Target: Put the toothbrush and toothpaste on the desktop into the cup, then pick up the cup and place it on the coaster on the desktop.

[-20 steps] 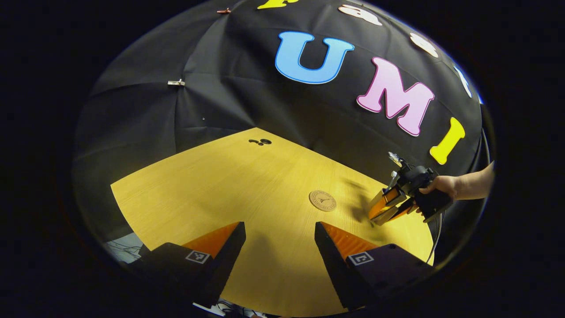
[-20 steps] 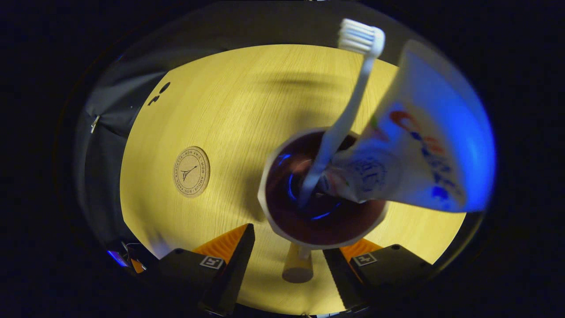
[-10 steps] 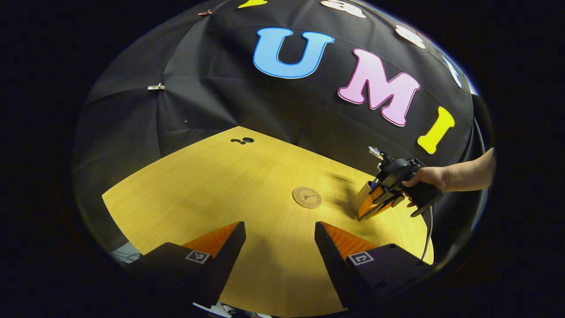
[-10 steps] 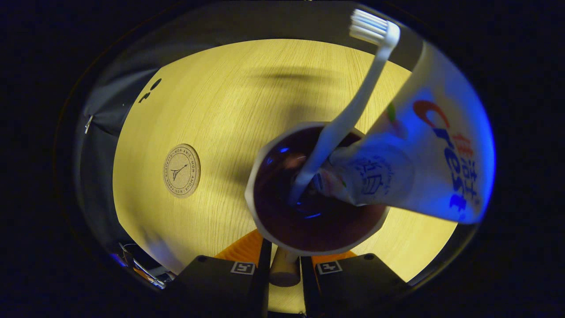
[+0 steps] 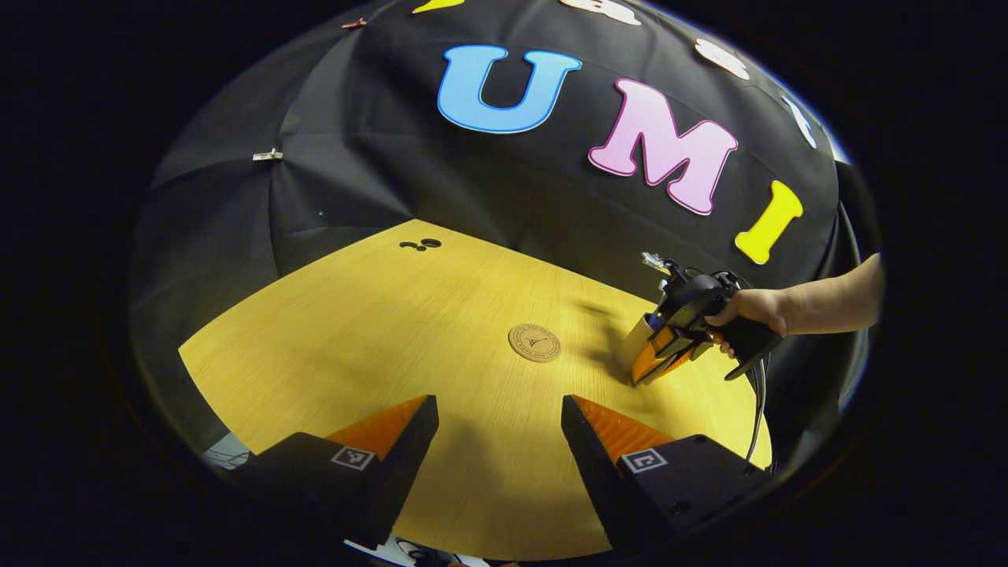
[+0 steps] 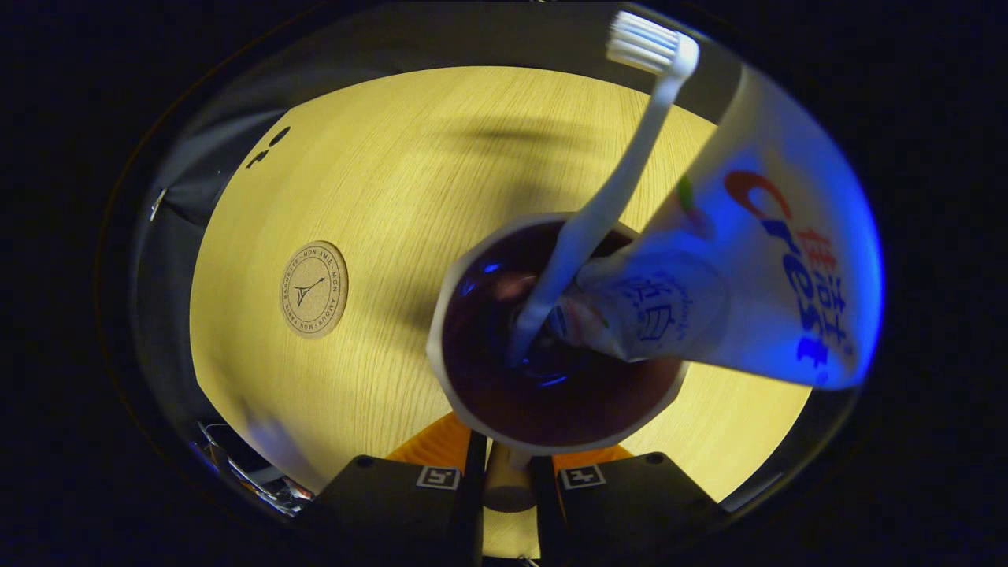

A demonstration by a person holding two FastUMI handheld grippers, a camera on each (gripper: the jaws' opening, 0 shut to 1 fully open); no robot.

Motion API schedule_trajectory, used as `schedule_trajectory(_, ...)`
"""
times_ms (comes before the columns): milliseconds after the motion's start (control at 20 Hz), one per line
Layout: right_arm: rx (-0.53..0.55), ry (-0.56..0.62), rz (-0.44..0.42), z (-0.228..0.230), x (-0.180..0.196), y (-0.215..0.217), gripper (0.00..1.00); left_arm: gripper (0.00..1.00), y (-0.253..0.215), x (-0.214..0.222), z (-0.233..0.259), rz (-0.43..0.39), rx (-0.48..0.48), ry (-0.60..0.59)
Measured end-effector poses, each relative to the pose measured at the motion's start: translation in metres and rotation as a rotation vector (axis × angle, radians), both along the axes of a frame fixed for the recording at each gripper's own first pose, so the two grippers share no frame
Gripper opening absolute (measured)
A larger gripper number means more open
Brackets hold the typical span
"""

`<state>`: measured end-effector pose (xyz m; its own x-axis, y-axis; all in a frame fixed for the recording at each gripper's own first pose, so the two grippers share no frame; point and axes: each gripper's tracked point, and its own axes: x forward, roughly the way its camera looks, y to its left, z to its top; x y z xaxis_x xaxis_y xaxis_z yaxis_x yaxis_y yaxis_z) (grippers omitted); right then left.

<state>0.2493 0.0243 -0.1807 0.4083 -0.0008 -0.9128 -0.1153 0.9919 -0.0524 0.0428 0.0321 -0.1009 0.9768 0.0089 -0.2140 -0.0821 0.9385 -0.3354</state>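
Observation:
In the right gripper view a white cup (image 6: 482,370) with a dark inside holds a white toothbrush (image 6: 622,173) and a blue-and-white toothpaste tube (image 6: 756,268), both leaning out to the upper right. My right gripper (image 6: 505,474) is shut on the cup's handle (image 6: 504,484) at the near side. The round cork coaster (image 6: 313,289) lies on the table to the cup's left, apart from it. In the left gripper view my left gripper (image 5: 500,409) hangs open above the table, holding nothing. Farther off sit the coaster (image 5: 534,342), the cup (image 5: 634,346) and the right gripper (image 5: 657,364).
The yellow wooden table (image 5: 354,331) stretches away to the black cloth wall. A few small dark holes (image 5: 421,244) mark its far corner. A hand (image 5: 748,309) holds the right gripper at the table's right side. A metal clip (image 5: 268,155) pins the cloth.
The right gripper's fingers went from open beside the cup to shut on its handle. The cup has since shifted slightly left, nearer the coaster. The left gripper stays open and has drifted a little.

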Motion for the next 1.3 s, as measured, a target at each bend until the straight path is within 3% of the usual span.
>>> schedule_trajectory(350, 0.029, -0.059, -0.015, 0.012, 0.003, 0.005, 0.29, 0.98, 0.001, -0.002, -0.002, -0.005, 0.005, 0.008)
schedule_trajectory(550, 0.0, -0.107, 0.018, 0.023, 0.005, 0.009, 0.29, 0.98, -0.001, -0.002, -0.007, -0.015, 0.01, 0.014)
schedule_trajectory(1050, -0.004, -0.144, 0.164, 0.042, 0.01, 0.103, 0.29, 0.98, 0.004, -0.009, -0.028, -0.038, 0.027, 0.051)
schedule_trajectory(1300, -0.027, -0.121, 0.24, 0.035, 0.012, 0.153, 0.29, 0.98, 0.024, -0.019, -0.038, -0.009, 0.016, 0.072)
